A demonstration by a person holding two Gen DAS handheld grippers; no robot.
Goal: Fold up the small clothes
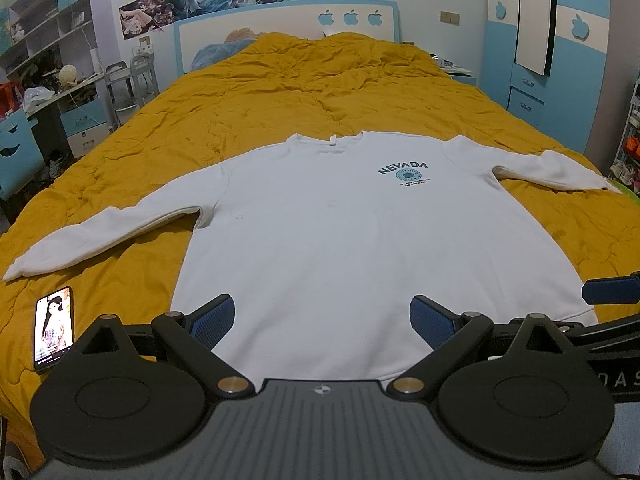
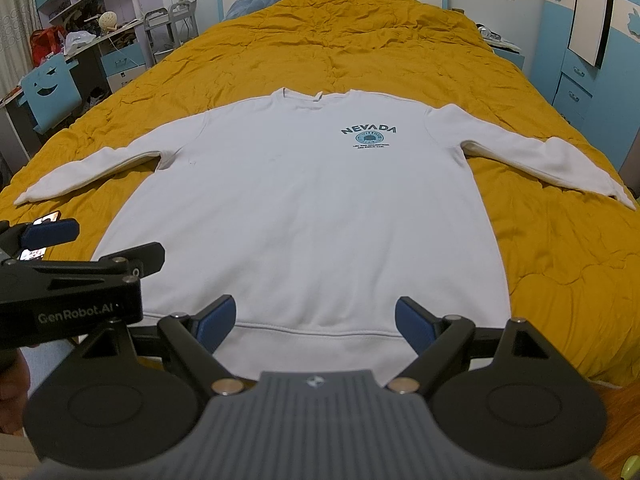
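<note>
Both tools hang with jaws spread wide and nothing between them: the left gripper (image 1: pixel 322 320) and the right gripper (image 2: pixel 316 322) hover side by side above the near hem (image 2: pixel 316 330) of a white sweatshirt (image 1: pixel 332 232). The garment lies face up and flat across a mustard quilt (image 1: pixel 320 88), collar toward the far headboard (image 1: pixel 288 24), both sleeves stretched outward to left and right, with no fold yet begun. A lit phone (image 1: pixel 54 330) rests on the quilt just beside the near left corner of the hem. The risk from here appears twofold: a grab at the hem could pinch the soft, wrinkled quilt along with the fabric and drag both, and a sweep of the left sleeve (image 1: pixel 108 236) inward might catch or bury the phone.
</note>
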